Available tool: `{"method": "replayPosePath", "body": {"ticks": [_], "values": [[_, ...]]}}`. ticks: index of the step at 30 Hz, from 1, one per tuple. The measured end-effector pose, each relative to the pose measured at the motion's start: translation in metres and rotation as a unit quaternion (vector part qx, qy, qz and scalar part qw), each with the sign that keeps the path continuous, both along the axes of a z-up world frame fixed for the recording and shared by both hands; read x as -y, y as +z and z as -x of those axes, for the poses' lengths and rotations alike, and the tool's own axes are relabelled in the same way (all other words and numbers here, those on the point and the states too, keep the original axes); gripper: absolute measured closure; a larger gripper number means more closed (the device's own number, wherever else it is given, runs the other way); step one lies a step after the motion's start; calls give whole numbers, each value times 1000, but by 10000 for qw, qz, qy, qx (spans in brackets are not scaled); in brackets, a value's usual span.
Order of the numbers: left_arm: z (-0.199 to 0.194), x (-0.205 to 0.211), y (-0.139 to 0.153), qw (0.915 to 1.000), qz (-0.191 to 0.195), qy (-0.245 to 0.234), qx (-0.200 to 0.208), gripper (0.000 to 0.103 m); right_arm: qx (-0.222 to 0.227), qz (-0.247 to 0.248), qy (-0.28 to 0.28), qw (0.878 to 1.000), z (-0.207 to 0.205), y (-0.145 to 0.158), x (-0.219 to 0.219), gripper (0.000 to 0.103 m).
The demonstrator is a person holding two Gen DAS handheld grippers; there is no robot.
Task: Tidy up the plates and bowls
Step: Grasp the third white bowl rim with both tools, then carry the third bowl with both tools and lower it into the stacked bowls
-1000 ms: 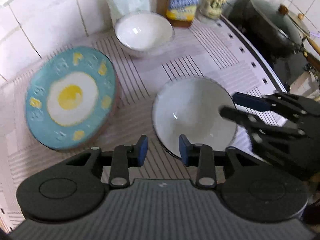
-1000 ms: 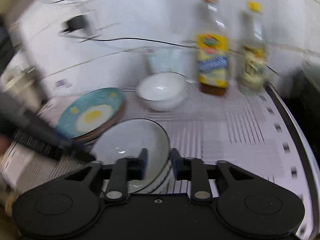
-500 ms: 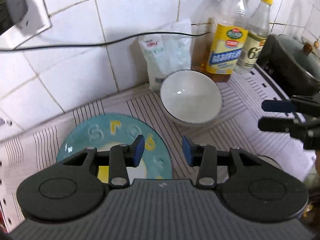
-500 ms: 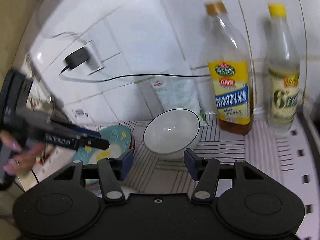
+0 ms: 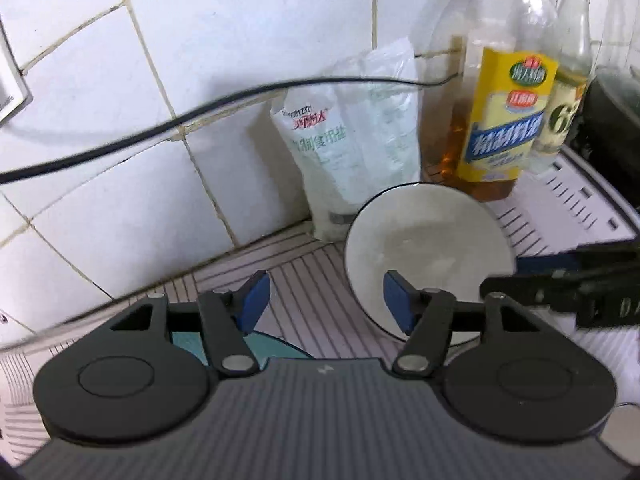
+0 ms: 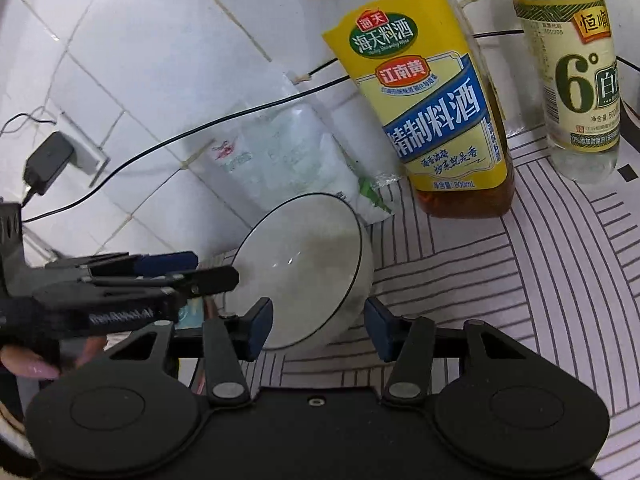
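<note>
A white bowl [image 5: 428, 248] with a thin dark rim stands on the striped mat near the tiled wall; it also shows in the right wrist view [image 6: 308, 268]. My right gripper [image 6: 318, 322] is open, its jaws on either side of the bowl's near wall, not closed on it. My left gripper [image 5: 324, 300] is open and empty, just left of the bowl. The right gripper shows in the left wrist view [image 5: 560, 280] at the bowl's right. The left gripper shows in the right wrist view [image 6: 188, 270] at the bowl's left. A sliver of the teal plate [image 5: 276, 346] shows under the left gripper.
A yellow-labelled cooking wine bottle [image 6: 436, 108], a vinegar bottle [image 6: 580, 80] and a salt bag [image 6: 280, 164] stand against the wall behind the bowl. A black cable [image 5: 160, 132] runs along the tiles to a plug [image 6: 44, 160]. A dark pot [image 5: 612, 120] is at the right.
Both grippers have moved forward toward the back wall and closed in on the far white bowl. The near bowl and most of the teal plate have dropped out of view. Both jaws have opened wider.
</note>
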State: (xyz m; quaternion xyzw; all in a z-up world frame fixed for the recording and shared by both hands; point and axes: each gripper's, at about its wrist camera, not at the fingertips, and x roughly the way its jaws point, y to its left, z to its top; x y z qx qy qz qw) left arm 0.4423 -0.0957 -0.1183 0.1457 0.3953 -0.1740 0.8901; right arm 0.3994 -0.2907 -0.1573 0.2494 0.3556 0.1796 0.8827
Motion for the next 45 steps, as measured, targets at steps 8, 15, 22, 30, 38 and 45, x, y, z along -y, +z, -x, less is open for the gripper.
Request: {"method": "replayPosePath", "body": {"ticks": [8,15,22,30,38,45], "values": [[-6,5,-10,9996,86,-44,-279,69,-54,117,-379,9992,-5,-4,6,86],[2,6,-12,9980,334,-392,-357,86,-284,-183,-546,9979,-9,-10,13,88],[5,1,-4,9962,532,-116,-683,86,-435,-337,-600,9967,-3,-7,14,88],[22,-14,30,9890,971,142,-1107,86,-236,-547,-559,9967,22,20,20,88],[52,-23,71,9879,1094,-8,-1103,86,86,-609,-528,9967,58,60,18,88],[88,-31,93,9884,1072,-279,-1038,86,217,-573,-475,9970,92,83,14,88]]}}
